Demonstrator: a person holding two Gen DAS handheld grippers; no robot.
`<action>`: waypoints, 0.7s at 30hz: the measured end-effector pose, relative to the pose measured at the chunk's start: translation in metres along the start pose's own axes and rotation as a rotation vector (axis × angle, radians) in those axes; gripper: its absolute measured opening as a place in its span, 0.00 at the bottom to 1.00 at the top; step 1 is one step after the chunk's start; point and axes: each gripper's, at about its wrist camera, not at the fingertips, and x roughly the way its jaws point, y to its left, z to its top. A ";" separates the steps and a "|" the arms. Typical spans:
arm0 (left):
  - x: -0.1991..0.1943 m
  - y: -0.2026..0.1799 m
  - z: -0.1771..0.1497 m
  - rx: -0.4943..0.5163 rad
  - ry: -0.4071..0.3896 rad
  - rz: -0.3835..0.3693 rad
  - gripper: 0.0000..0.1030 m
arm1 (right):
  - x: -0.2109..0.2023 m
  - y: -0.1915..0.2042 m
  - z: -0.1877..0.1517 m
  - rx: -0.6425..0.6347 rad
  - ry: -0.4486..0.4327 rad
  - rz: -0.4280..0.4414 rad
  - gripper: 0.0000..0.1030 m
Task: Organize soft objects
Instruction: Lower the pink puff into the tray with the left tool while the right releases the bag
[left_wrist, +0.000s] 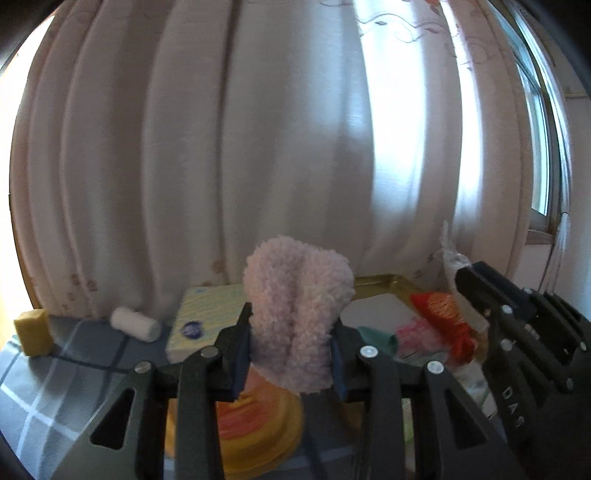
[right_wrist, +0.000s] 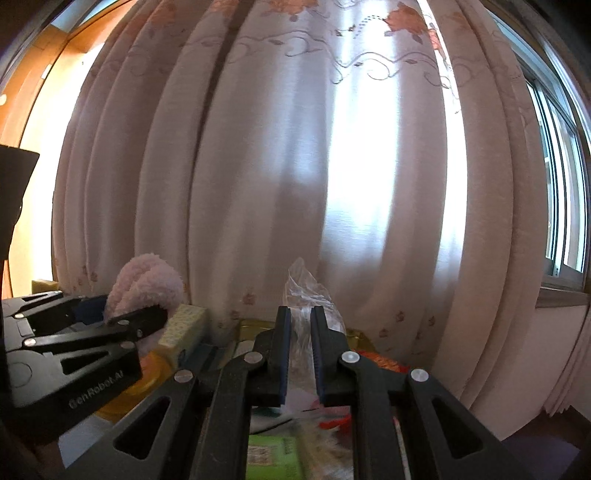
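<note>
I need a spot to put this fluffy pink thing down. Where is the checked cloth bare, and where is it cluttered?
Bare checked cloth lies at the left, bordered by the yellow sponge, the white roll and the pale box. The right is crowded: a red-orange tassel amid heaped items.

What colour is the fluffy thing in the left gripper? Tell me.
Pale pink. The fluffy thing shows best in the left wrist view, clamped in the left gripper.

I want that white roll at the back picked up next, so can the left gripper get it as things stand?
Probably not yet. The left gripper is shut on the pink fluffy cloth, so it has no free jaws, though the white roll lies uncovered.
</note>
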 end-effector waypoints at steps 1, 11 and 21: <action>0.003 -0.005 0.002 0.002 0.003 -0.006 0.34 | 0.002 -0.003 0.001 -0.006 0.001 -0.005 0.12; 0.036 -0.048 0.011 0.016 0.048 -0.042 0.34 | 0.033 -0.039 0.008 0.054 0.082 -0.011 0.12; 0.068 -0.061 0.006 0.025 0.137 -0.057 0.34 | 0.079 -0.057 0.017 0.095 0.236 0.030 0.12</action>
